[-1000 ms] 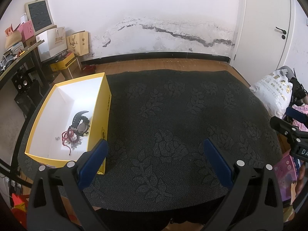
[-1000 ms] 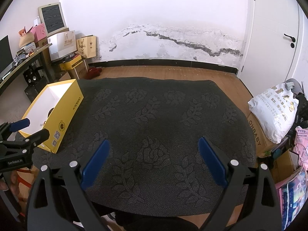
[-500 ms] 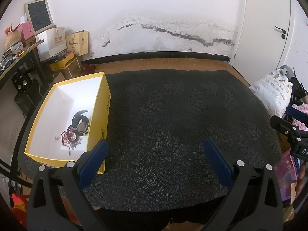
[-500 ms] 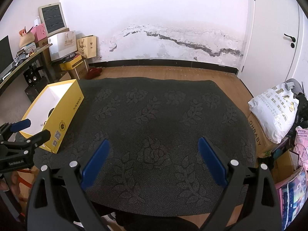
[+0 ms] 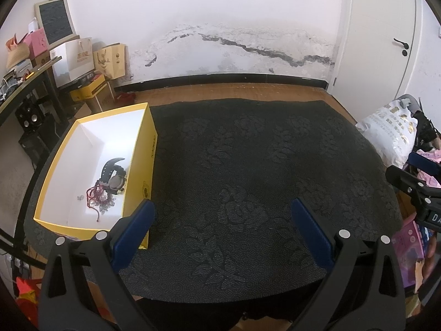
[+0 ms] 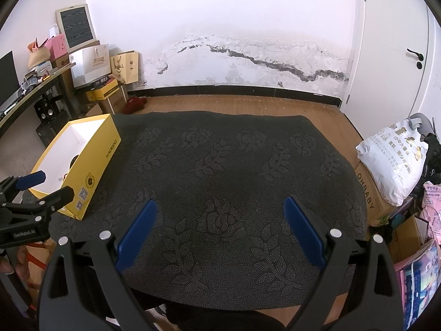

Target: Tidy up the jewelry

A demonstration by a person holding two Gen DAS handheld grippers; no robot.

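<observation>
Two spread claws over dotted floral mat (image 5: 248,165).

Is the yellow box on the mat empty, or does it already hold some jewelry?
Not empty. The open yellow box holds a black watch and a red cord among small pieces on its white floor.

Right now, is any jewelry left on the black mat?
No, the black mat is bare; the watch and red cord lie in the yellow box.
</observation>
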